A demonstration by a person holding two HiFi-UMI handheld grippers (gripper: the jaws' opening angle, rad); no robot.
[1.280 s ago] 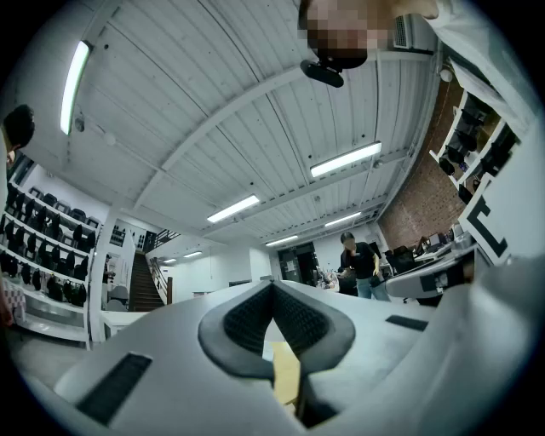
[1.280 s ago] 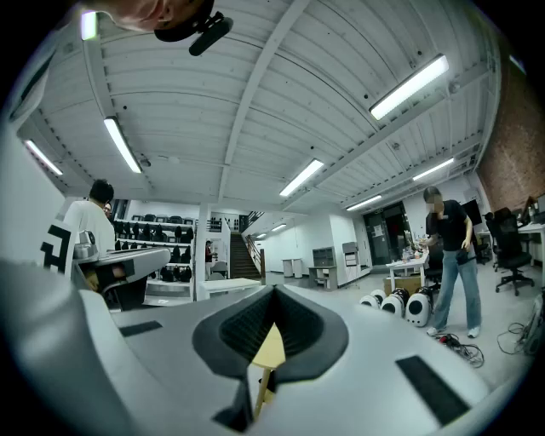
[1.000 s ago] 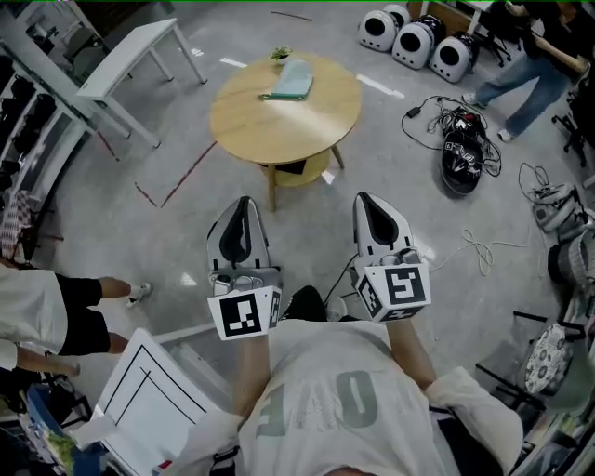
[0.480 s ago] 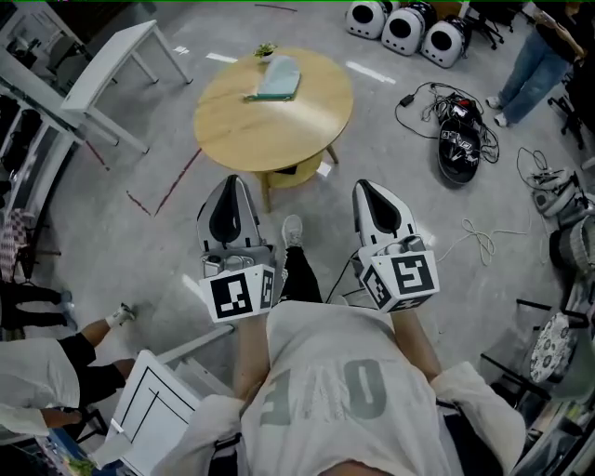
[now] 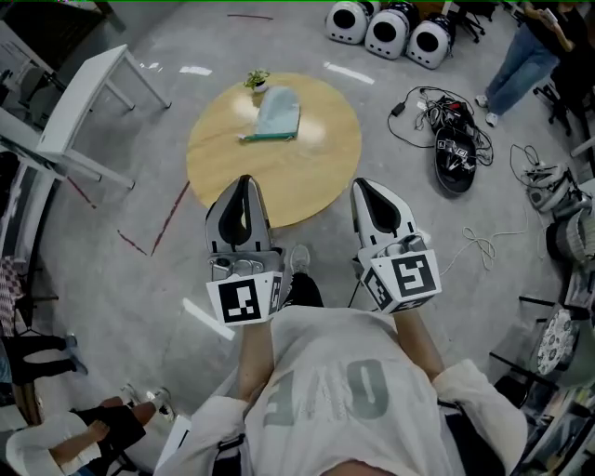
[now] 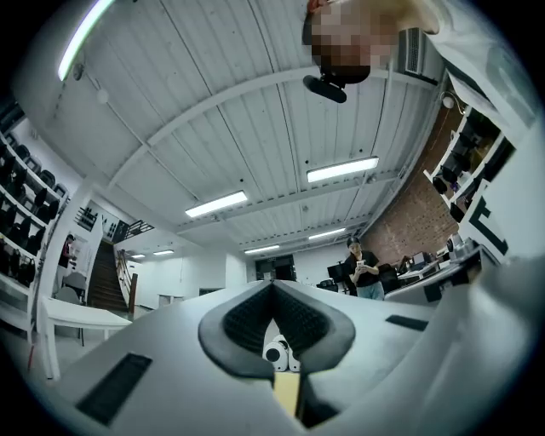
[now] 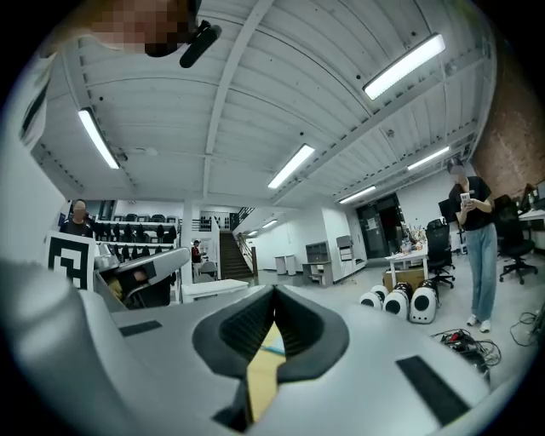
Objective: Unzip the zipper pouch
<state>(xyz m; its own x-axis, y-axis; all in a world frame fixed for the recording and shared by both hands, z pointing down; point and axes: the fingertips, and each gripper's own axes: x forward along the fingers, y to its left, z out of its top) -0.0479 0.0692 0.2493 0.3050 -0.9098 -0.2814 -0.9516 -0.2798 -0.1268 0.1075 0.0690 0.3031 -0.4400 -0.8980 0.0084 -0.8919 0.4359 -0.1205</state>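
Note:
A pale blue-green zipper pouch (image 5: 276, 114) lies flat at the far side of a round wooden table (image 5: 223, 167), beside a small potted plant (image 5: 257, 80). My left gripper (image 5: 244, 183) hangs over the table's near edge, shut and empty. My right gripper (image 5: 361, 187) sits level with it at the table's near right rim, also shut with nothing held. Both are well short of the pouch. In the right gripper view a thin strip of the pouch (image 7: 271, 347) and the tabletop (image 7: 260, 379) shows through the slit between the jaws.
A white table (image 5: 88, 91) stands at the far left. Three round white pet carriers (image 5: 386, 28) line the far wall. Cables and a black helmet (image 5: 454, 153) lie on the floor at right. People stand at the far right (image 5: 522, 56) and near left (image 5: 56, 446).
I have walked toward the round table. It has come from well ahead to right under both grippers' tips. Both grippers stayed shut, side by side.

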